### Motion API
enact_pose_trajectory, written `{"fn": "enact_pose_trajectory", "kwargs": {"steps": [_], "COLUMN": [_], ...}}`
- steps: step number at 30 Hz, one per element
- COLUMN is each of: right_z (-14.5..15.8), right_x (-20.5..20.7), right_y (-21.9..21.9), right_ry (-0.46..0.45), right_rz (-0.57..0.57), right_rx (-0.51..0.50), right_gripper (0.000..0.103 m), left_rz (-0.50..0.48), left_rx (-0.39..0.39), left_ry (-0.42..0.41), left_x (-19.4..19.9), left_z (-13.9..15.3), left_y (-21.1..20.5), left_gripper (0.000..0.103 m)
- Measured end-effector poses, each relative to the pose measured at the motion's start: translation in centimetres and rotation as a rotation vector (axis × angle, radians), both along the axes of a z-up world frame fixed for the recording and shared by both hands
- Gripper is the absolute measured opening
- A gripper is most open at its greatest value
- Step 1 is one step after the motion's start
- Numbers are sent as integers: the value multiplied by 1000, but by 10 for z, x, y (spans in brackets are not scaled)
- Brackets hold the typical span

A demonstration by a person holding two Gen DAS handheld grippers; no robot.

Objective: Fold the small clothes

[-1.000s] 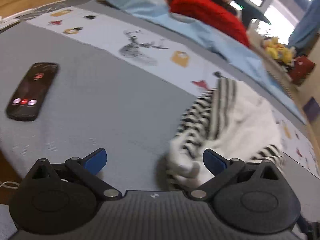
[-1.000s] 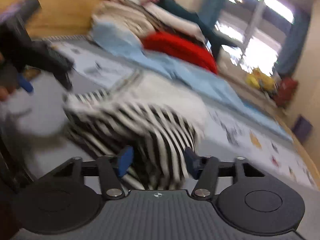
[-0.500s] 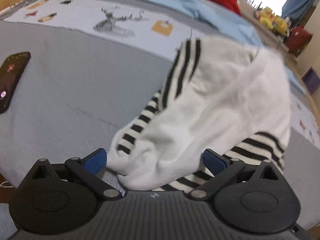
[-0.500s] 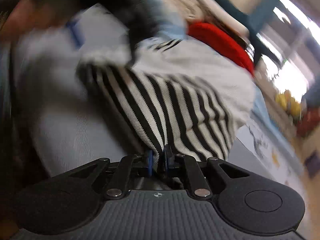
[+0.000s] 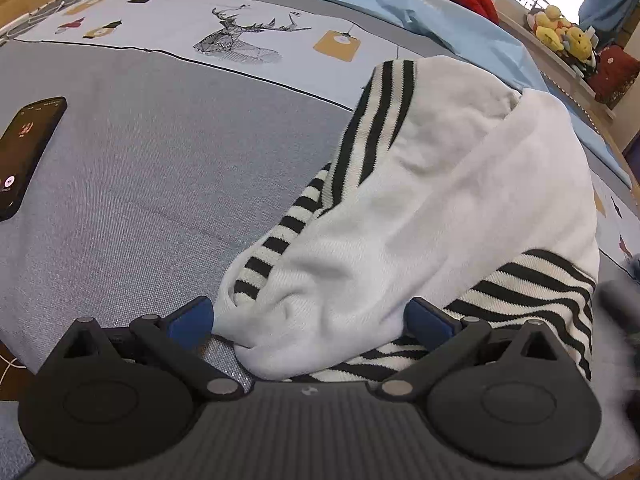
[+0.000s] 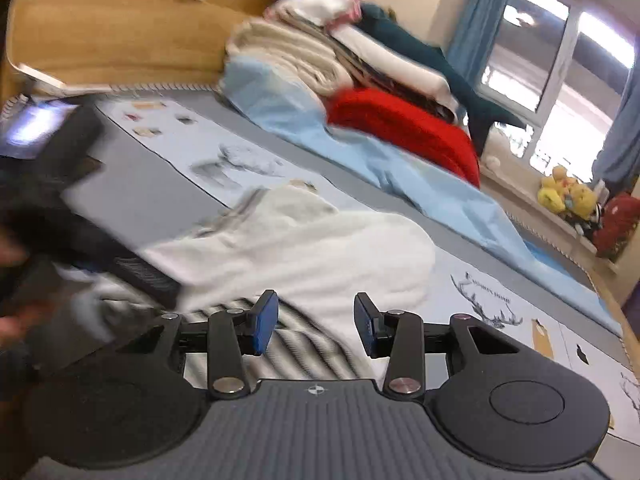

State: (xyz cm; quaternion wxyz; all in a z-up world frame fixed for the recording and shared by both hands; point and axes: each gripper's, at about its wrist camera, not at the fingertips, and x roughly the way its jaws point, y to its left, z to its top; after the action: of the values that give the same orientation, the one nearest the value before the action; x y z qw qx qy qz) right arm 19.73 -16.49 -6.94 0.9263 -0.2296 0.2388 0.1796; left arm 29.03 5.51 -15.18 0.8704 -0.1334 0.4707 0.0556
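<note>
Two grippers over grey bed (image 5: 132,184): left gripper (image 5: 308,316), jaws wide open, straddles near end of black-and-white striped knit garment (image 5: 440,208); long axis runs away up-right. Right gripper (image 6: 316,322), jaws just opened, empty, farther off.

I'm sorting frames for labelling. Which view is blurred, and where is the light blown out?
Left wrist view: sharp, the striped garment and phone crisp, only fisheye bending at the edges. Right wrist view: motion-smeared, worst at its left side over the left gripper; the window is overexposed.
</note>
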Motion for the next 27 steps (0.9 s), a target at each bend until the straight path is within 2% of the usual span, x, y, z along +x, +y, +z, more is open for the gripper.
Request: {"fn": "enact_pose_trajectory", "kwargs": {"steps": [2,3,4,6,8,9,11,13,15,17,18,20,22,25,27], "right_z": [-38,-57,-65,-53,-23,-9,20,37,39,18,4,-16,-20,6,27], "right_x": [29,33,25,26,36,40,61,90,123,165,185,210,225,225,216], "right_y": [-1,-5,-8,-12,-28,-37,-50,-49,-40,-23,-14,7,26,21,12], "right_ry": [151,165,122,155,264,282,230,183,177,313,391,408,392,377,351], "right_rz": [-7,-7,1,19,20,20,16,21,32,46,34,-4,-29,22,110], "right_rx": [-99,-102,-82,-40,94,161,218,169,110,51,27,-54,-143,-41,-2], "right_gripper": [40,40,40,40,38,38,41,41,42,41,41,41,42,42,46], "left_rz": [19,33,48,68,51,33,2,-16,-37,-28,-22,-38,-47,-23,28], "left_rx": [1,-7,-19,-61,-93,-95,-88,-106,-102,-94,-101,-72,-66,-128,-176], "left_ry": [2,1,0,-13,-33,-42,-44,-37,2,80,81,57,63,68,31], "left_x": [1,0,-1,-9,-18,-22,-25,-25,-19,-11,-9,-8,-7,-5,-8], "left_z": [1,2,4,9,16,18,19,16,7,-9,-11,-6,-6,-2,7], "left_y": [4,6,9,16,17,16,10,7,5,6,6,2,2,16,32], "left_gripper": [103,103,103,103,103,103,103,103,103,103,103,103,103,103,103]}}
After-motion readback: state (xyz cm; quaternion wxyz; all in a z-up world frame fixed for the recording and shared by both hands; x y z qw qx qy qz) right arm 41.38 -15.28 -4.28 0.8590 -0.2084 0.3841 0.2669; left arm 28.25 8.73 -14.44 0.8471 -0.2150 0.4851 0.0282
